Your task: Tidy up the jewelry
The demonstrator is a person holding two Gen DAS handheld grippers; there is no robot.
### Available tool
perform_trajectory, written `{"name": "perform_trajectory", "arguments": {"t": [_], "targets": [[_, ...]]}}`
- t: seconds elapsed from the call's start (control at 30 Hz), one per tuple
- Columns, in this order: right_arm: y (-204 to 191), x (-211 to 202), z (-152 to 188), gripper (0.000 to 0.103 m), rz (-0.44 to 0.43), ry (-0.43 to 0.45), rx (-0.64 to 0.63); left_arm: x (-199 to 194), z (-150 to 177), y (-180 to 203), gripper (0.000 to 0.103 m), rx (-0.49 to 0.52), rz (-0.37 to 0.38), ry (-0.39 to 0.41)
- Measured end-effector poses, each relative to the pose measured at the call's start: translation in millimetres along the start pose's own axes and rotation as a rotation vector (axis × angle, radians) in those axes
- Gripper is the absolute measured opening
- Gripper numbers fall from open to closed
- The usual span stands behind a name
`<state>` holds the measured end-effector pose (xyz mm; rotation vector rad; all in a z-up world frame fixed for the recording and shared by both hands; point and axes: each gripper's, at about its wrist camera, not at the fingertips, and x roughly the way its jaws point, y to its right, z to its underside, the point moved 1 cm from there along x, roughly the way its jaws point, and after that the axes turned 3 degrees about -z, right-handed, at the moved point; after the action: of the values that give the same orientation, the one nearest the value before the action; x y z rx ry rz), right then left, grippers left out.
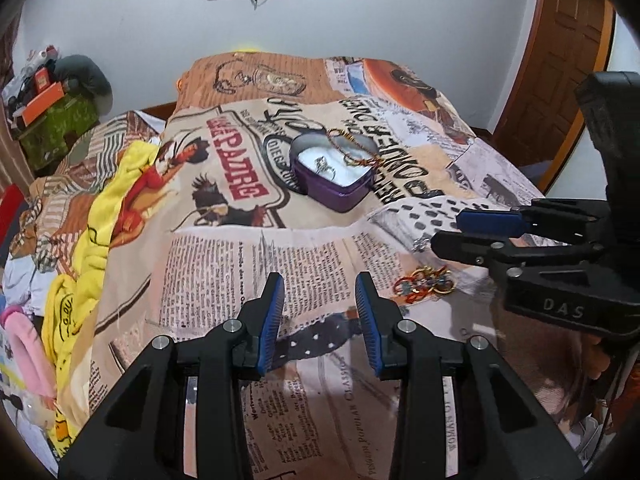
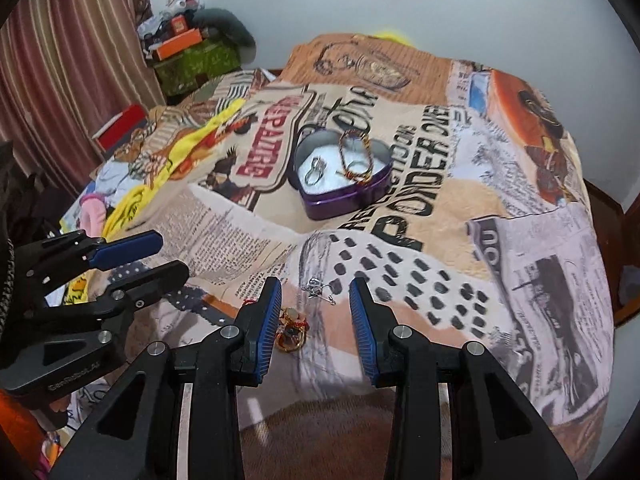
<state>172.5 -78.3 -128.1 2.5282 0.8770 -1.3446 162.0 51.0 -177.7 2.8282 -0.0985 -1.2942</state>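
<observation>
1. Heart-shaped tin [image 2: 344,184] lies open on the bed [image 2: 520,240]; its point faces the grippers.
2. Inside: a silver ring [image 2: 316,170] and a bracelet [image 2: 356,156], long axis running away from camera.
3. Silver piece [image 2: 318,288] and orange-gold piece [image 2: 290,330] lie on the bedspread nearby.
4. Left gripper [image 1: 320,308] and right gripper [image 2: 314,312]: jaws parted, nothing held.

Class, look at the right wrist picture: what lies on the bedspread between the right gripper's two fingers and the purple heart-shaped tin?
A small silver trinket lies there; otherwise only printed bedspread up to the heart-shaped tin. The right wrist view shows it best.
</observation>
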Motion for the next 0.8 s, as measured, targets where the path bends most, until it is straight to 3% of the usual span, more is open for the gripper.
{"name": "perform_trajectory", "arguments": {"t": [0.3,0.43,0.8], "targets": [[-1,23,1,0.03,-0.004,-0.066,-0.018,10,4,-4,0.036,-0.027,0.023,-0.01],[-1,27,1,0.012,0.0,-0.081,-0.022,9,6,1,0.036,-0.022,0.038,-0.011],[2,1,0,0.012,0.01,0.006,-0.005,1,10,15,0.036,-0.009,0.071,-0.017]]}}
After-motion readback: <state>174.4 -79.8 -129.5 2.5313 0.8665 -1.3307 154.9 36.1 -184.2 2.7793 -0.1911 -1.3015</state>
